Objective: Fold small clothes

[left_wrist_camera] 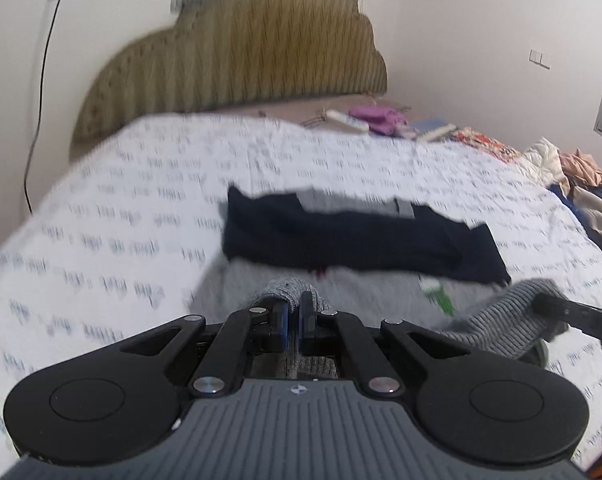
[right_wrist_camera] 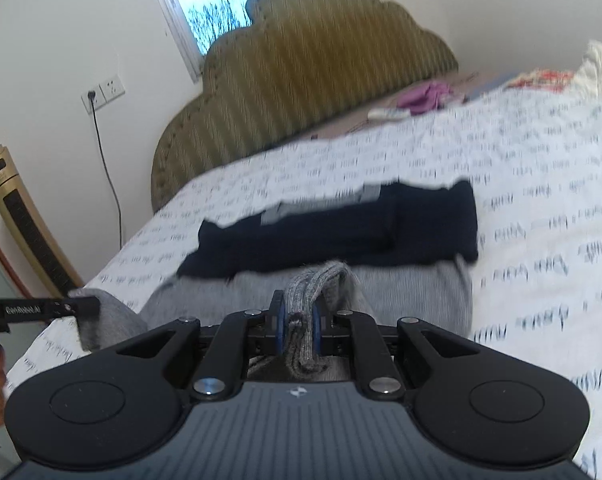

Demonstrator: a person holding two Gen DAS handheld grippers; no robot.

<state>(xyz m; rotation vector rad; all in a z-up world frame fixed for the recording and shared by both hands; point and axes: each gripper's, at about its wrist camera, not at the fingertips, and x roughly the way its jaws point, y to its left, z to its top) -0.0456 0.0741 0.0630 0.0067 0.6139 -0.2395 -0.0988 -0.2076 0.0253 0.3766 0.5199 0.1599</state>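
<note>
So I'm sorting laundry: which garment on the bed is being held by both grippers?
The grey knit garment: the left hand-held gripper and right hand-held gripper each pinch its hem. The navy sleeves lie folded across it; the clothes pile lies untouched.

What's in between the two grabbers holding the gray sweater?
Only the gray sweater itself. The left gripper and right gripper each pinch its ribbed bottom edge, and its body stretches between them, as both wrist views show.

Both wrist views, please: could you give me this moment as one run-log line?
left gripper: shut on grey hem | right gripper: shut on grey hem | grey sweater: on bed, navy sleeves folded across
</note>
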